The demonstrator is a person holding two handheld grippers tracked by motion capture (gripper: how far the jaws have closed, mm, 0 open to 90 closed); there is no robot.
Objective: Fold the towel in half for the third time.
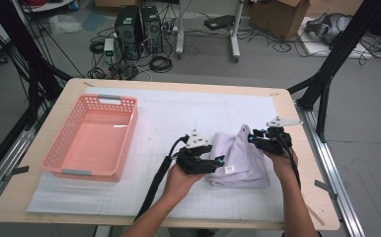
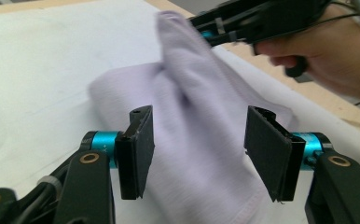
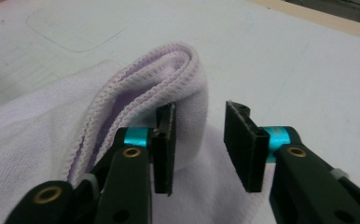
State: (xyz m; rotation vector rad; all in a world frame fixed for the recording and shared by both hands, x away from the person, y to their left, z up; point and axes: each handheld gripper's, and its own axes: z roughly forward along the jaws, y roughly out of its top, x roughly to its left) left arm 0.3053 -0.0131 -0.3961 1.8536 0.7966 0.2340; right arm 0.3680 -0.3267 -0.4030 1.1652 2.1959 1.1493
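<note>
A folded lavender towel (image 1: 240, 165) lies on the white mat, right of centre. One folded corner (image 1: 244, 131) stands up in a peak. My right gripper (image 1: 252, 138) is at that peak; in the right gripper view (image 3: 199, 144) its jaws are open, with the hemmed towel corner (image 3: 178, 79) resting against the left pad and partly in the gap. My left gripper (image 1: 219, 162) is at the towel's left edge. Its jaws (image 2: 197, 154) are open, and the towel (image 2: 197, 102) lies spread between and beyond them, untouched by the pads. The right gripper (image 2: 204, 25) shows at the top of that view.
A pink plastic basket (image 1: 92, 173) with nothing in it stands on the left of the white mat (image 1: 178, 113). The wooden table edge (image 1: 20, 197) runs around the mat. Cables, computer towers and boxes are on the floor beyond the table.
</note>
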